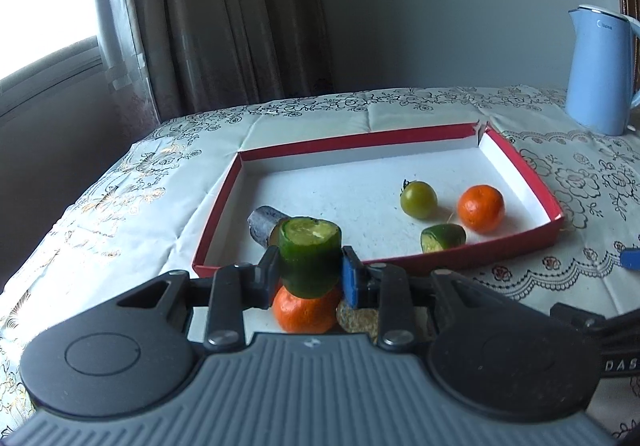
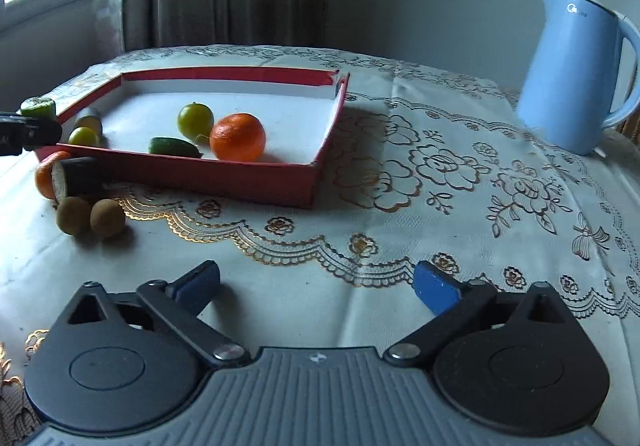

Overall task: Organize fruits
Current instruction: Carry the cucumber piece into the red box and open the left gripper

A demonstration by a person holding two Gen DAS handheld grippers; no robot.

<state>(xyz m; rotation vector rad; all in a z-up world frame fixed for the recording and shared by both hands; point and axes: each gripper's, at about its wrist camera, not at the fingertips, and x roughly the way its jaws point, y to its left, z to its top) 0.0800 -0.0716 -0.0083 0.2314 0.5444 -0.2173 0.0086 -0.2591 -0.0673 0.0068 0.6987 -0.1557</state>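
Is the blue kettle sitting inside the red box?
No, the blue kettle stands on the tablecloth, well outside the red box.

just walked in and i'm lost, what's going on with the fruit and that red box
A person is sorting fruit into the red box on the table, a handheld gripper in each hand. The left gripper is shut on a cucumber chunk, held above the box's near edge. The right gripper is open, holding nothing, over the tablecloth. In the box already are an orange, a green tomato and a cucumber piece. Another orange and two small brown fruits are outside it.
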